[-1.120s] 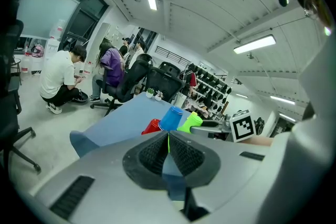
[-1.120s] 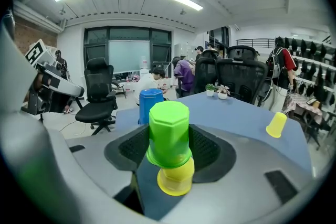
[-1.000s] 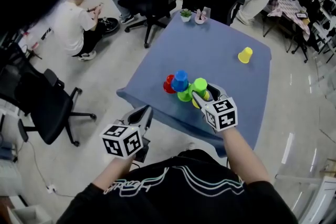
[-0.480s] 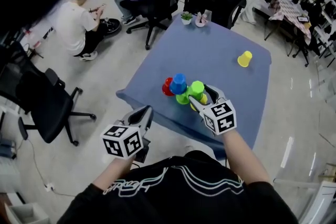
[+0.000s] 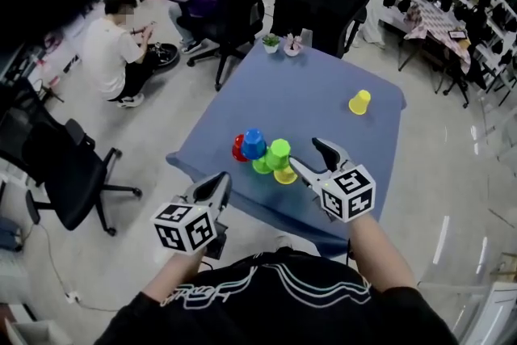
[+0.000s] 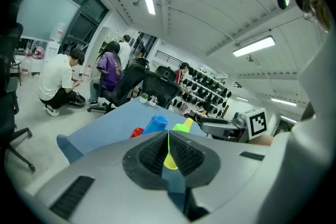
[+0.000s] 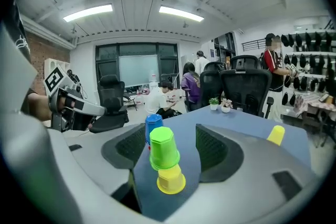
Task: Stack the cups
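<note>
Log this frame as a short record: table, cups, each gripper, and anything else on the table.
surface: blue table
cluster near front edge: red cup, blue cup, lower green cup
stack: upper green cup upside down on yellow cup
apart: lone yellow cup, far right side
right gripper: jaws have just been opening, now wide apart; neither pad touches the stack just ahead
left gripper: jaws together, empty, off the table's front edge
far edge: two small potted plants
</note>
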A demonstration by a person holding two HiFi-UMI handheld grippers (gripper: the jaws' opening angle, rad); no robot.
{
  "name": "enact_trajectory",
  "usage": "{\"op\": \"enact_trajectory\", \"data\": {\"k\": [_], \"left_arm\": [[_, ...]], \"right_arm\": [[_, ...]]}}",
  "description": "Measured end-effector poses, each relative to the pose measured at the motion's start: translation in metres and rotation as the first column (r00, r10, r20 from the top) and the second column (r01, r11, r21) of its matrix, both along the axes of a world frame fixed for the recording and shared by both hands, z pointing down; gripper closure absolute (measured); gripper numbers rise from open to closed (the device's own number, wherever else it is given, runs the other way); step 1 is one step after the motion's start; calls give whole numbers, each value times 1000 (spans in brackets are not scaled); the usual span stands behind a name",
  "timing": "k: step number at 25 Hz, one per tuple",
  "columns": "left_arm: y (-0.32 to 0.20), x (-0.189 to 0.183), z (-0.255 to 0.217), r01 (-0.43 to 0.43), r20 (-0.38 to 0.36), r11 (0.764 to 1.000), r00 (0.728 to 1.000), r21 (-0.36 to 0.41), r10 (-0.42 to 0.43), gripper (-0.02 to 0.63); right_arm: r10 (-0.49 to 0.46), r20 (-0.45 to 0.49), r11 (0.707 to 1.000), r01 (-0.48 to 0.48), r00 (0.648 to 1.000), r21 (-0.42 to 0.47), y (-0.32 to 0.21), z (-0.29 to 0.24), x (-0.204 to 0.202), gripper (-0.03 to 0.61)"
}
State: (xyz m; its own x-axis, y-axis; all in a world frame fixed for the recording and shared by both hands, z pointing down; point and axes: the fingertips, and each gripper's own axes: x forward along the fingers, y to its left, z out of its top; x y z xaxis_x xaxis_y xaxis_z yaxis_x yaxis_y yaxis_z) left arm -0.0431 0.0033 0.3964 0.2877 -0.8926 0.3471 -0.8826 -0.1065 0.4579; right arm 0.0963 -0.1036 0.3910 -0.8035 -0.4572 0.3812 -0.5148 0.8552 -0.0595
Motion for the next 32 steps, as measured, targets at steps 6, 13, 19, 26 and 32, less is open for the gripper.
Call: {"op": "enact_trajectory", "data": {"k": [6, 13, 19, 26, 32], "left_arm": [[-19, 39, -14, -29, -2, 1000, 1000, 13, 29, 585], [-48, 83, -26, -54, 16, 998, 998, 24, 53, 586], [-71, 112, -36, -55, 36, 998, 998, 32, 54, 585], [-102, 129, -52, -52, 61, 996, 997, 74, 47, 586], [-123, 135, -53, -42, 64, 997, 997, 64, 38, 584]], "right_arm": [[35, 18, 999, -35, 999, 28, -20, -22, 43, 281], [123, 20, 991, -124, 992, 59, -69, -33, 106, 281], [200, -11, 975, -198, 980, 97, -121, -36, 159, 281], [282, -66, 953, -271, 957, 136, -188, -10, 199, 282], [325, -99, 943, -315, 941, 104, -240, 36, 210, 282]]}}
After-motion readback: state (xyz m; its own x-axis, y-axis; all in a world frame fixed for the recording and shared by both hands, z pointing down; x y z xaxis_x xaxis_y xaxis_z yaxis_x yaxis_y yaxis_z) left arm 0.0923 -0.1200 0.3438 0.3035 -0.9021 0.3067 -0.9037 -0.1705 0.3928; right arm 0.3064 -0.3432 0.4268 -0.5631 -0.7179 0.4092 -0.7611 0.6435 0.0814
